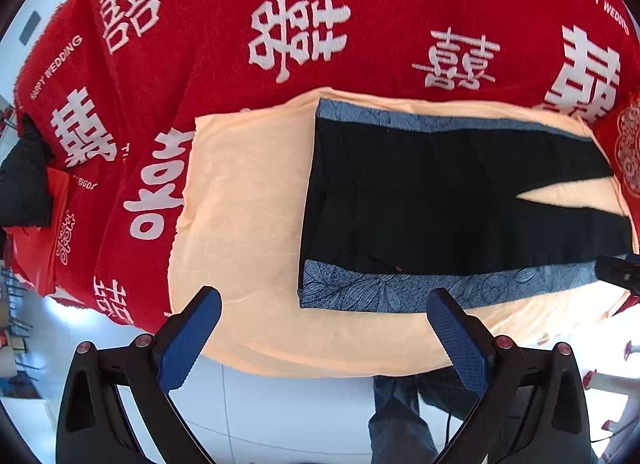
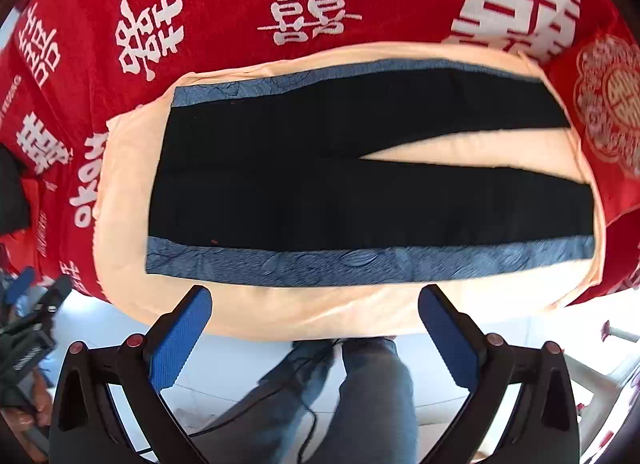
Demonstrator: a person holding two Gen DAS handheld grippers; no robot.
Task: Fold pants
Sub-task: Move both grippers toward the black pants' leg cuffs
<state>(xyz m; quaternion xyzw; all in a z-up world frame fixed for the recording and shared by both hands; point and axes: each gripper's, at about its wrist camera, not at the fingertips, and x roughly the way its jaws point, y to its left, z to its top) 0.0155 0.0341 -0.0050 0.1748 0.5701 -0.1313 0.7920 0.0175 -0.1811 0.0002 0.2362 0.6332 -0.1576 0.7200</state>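
Observation:
Black pants (image 1: 440, 200) with blue leaf-patterned side stripes lie flat and unfolded on a peach cloth (image 1: 240, 204), waistband to the left, legs spread in a narrow V to the right. They also show in the right wrist view (image 2: 320, 184) on the same cloth (image 2: 128, 204). My left gripper (image 1: 324, 304) is open and empty, hovering above the near edge by the waistband corner. My right gripper (image 2: 316, 300) is open and empty, just short of the near blue stripe (image 2: 360, 264). The right gripper (image 1: 618, 270) shows at the right edge of the left wrist view.
A red blanket (image 1: 360, 24) with white characters covers the surface under the peach cloth. A red cushion (image 2: 600, 112) lies by the leg ends. A dark garment (image 1: 24, 180) sits at far left. The person's jeans-clad legs (image 2: 372, 396) and a cable stand on the white floor below.

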